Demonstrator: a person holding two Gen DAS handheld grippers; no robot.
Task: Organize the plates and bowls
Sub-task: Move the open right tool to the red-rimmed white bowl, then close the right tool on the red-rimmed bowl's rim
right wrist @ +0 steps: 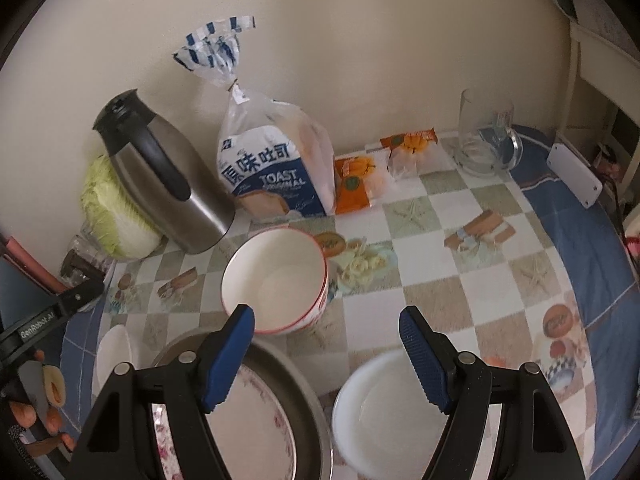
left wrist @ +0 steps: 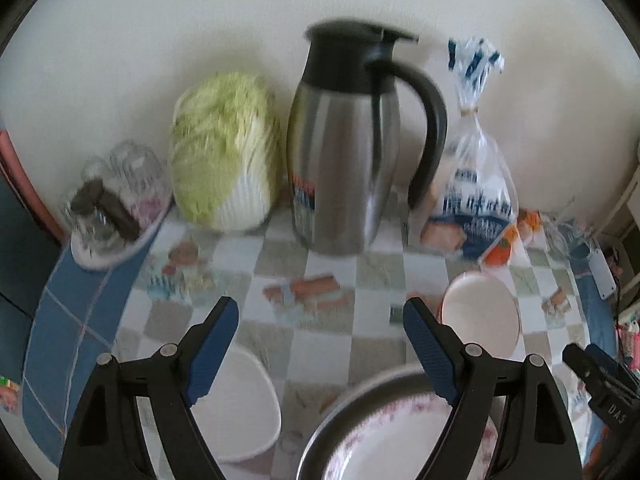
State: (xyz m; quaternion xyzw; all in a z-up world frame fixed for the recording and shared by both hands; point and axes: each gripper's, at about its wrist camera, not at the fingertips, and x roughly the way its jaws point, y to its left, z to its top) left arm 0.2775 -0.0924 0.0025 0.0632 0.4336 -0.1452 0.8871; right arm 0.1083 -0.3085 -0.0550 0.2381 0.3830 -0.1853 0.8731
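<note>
Partly done, it is judged: a floral plate (right wrist: 248, 420) is seen nested in a metal dish (right wrist: 304, 400). Left loose on the table: a red-rimmed bowl (right wrist: 276, 276), a white bowl (right wrist: 384, 412), and a white plate (left wrist: 240, 400), possibly shallow; blur hampers reading. Both the left gripper (left wrist: 320, 344) and the right gripper (right wrist: 326, 356) are held spread, empty. The white bowl lies just beneath the right fingers.

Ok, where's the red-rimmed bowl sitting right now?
In the right wrist view the red-rimmed bowl stands upright on the checked tablecloth, centre-left, just in front of the toast bag and right of the steel jug, beyond the floral plate.
</note>
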